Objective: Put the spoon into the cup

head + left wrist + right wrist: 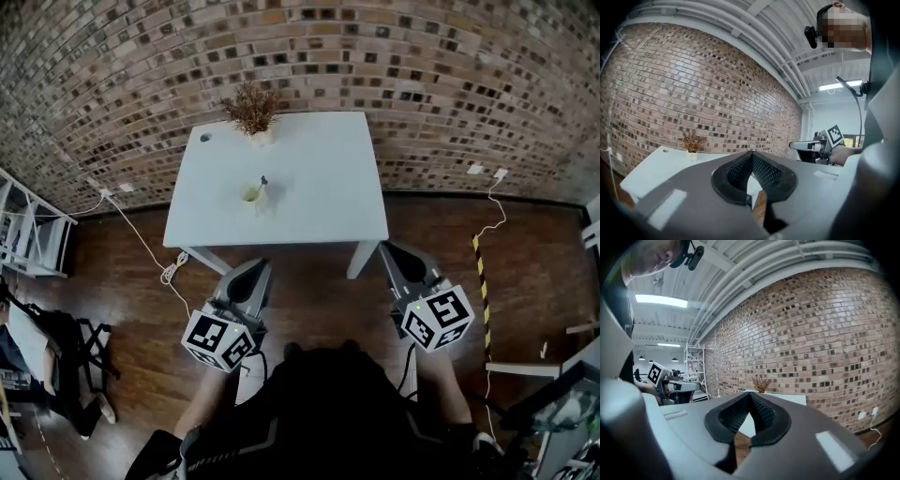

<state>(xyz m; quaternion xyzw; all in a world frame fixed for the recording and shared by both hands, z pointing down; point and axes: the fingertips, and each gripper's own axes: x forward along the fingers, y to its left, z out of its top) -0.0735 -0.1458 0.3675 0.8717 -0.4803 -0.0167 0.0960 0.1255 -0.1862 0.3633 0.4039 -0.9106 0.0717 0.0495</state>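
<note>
Holding my left gripper (257, 270) level, well short of the tabletop (319, 202), jaws pressed together on nothing. The spoon (263, 182) seems to stand in the cup (250, 194) already. It looks light, stiff and slick (I'd pinch its dark handle near the top). My right gripper (396, 251) tips slightly down, jaws likewise closed, empty.

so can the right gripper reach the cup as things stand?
Probably not without stepping in: the right gripper, jaws shut, hangs over the floor short of the table, and the cup sits mid-table. Nothing stands in the way, though.
</note>
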